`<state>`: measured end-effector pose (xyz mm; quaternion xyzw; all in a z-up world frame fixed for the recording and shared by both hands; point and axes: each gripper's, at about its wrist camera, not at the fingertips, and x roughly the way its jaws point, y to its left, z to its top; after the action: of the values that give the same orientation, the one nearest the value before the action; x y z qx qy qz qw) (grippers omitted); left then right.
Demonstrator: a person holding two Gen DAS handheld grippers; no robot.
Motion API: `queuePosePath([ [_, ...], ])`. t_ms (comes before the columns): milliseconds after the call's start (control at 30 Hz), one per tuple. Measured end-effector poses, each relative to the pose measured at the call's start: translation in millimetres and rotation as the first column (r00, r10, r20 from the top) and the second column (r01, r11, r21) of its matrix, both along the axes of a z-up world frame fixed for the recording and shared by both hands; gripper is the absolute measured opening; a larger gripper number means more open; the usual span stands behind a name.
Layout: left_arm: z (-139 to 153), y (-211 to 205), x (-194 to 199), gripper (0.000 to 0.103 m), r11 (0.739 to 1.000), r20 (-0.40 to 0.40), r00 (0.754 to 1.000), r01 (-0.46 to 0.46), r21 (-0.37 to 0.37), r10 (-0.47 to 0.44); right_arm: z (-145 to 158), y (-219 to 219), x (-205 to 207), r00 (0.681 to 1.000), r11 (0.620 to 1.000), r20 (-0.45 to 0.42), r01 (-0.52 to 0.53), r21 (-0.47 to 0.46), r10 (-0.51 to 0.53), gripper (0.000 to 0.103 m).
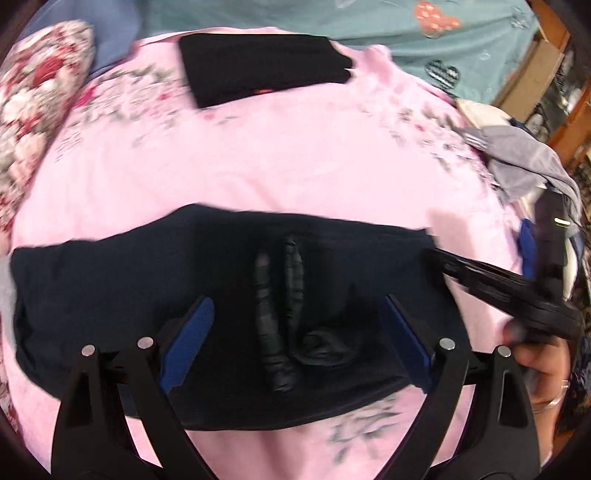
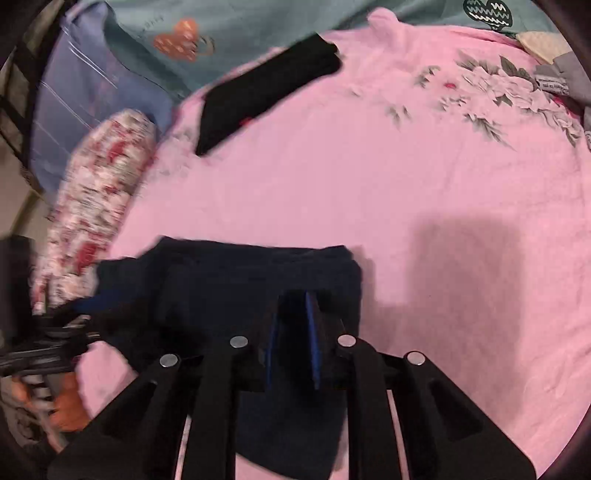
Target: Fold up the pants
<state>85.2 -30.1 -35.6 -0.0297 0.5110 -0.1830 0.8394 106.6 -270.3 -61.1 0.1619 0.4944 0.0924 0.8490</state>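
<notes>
Dark navy pants (image 1: pixel 110 288) lie across the pink floral bedsheet (image 1: pixel 258 158), with a dark drawstring (image 1: pixel 273 325) on top near the middle. My left gripper (image 1: pixel 299 332) is open above the pants, its blue pads wide apart. My right gripper (image 2: pixel 291 328) has its jaws close together over the pants' right part (image 2: pixel 229 284); fabric seems to sit between the pads. The right gripper also shows in the left wrist view (image 1: pixel 491 280), at the pants' right edge.
A folded black garment (image 1: pixel 258 66) lies at the far side of the sheet. A red-and-white floral pillow (image 1: pixel 33 110) is on the left. Grey and other clothes (image 1: pixel 528 162) are piled at the right edge. A teal blanket (image 1: pixel 369 22) lies behind.
</notes>
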Motion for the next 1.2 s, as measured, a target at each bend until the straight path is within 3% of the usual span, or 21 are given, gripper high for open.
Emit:
queuePosePath([
  [33,-1,-8,0,0.092,1.000,-0.003,1.000,0.015,0.003,-0.015,-1,-5,1,0.999,0.999,0.023,0.038,-0.009,-0.038,0.000],
  [100,-6,-23,0,0.092,0.999,-0.018,0.999,0.048,0.021,-0.048,10,-9,-6,0.985,0.988,0.118,0.134,-0.083,-0.123,0.000],
  [133,-9,-26,1,0.092,0.998,-0.027,0.998,0.055,0.030,-0.054,19,-8,-13,0.970,0.966,0.177,0.196,-0.166,-0.166,0.007],
  [167,-15,-29,2,0.092,0.997,-0.039,0.998,0.056,0.047,-0.054,22,-10,-18,0.969,0.972,0.189,0.189,-0.143,-0.160,0.007],
  [233,-28,-32,4,0.092,0.993,-0.060,0.996,0.069,0.094,-0.064,17,-11,-26,0.990,0.996,0.116,0.087,-0.004,-0.086,0.013],
  [267,-38,-31,5,0.092,0.988,-0.079,0.995,0.064,0.141,-0.053,13,-6,-28,0.996,0.999,0.077,0.049,0.013,-0.049,0.025],
  [333,-53,-23,5,0.093,0.984,-0.112,0.993,0.049,0.174,-0.030,7,7,-37,0.999,1.000,0.043,-0.011,-0.009,0.012,0.033],
  [433,-56,-11,-5,0.098,0.985,-0.075,0.996,0.068,0.159,-0.056,-7,11,-54,0.998,0.992,-0.009,-0.057,-0.111,0.056,0.049],
  [533,-56,8,-14,0.100,0.985,-0.080,0.994,0.081,0.152,-0.069,-6,-2,-69,0.999,0.993,0.011,-0.032,-0.113,0.033,0.049],
  [633,-48,31,-19,0.100,0.990,-0.096,0.995,0.029,0.138,-0.016,12,-1,-79,0.999,0.989,0.043,0.010,-0.151,-0.004,0.049],
  [700,-41,48,-20,0.100,0.996,-0.117,0.993,-0.011,0.094,0.022,22,1,-85,0.997,0.995,0.083,0.012,-0.101,-0.003,0.050],
  [800,-32,57,-19,0.098,0.992,-0.101,0.991,-0.081,0.096,0.091,28,5,-88,0.990,0.999,0.139,-0.020,0.036,0.014,0.050],
  [867,-24,53,-18,0.098,0.992,-0.073,0.992,-0.093,0.089,0.099,21,12,-83,0.993,0.997,0.110,-0.055,0.059,0.048,0.050],
  [967,-18,27,-14,0.099,0.999,-0.071,0.997,-0.018,0.028,0.020,5,19,-72,0.997,0.997,0.028,-0.068,0.025,0.068,0.050],
  [1000,-20,17,-12,0.099,0.999,-0.074,0.997,0.002,0.040,0.001,7,18,-70,0.997,0.997,0.026,-0.072,0.015,0.072,0.050],
  [1067,-32,0,-7,0.099,0.990,-0.077,0.997,0.009,0.141,0.002,17,12,-64,0.999,1.000,0.015,-0.029,0.013,0.028,0.050],
  [1133,-54,-4,4,0.100,0.975,-0.103,0.994,-0.013,0.221,0.036,36,6,-59,0.996,1.000,0.087,0.003,0.014,-0.004,0.050],
  [1200,-55,4,9,0.101,0.985,-0.103,0.993,-0.042,0.165,0.060,44,4,-49,0.990,0.998,0.144,-0.014,0.067,0.004,0.050],
])
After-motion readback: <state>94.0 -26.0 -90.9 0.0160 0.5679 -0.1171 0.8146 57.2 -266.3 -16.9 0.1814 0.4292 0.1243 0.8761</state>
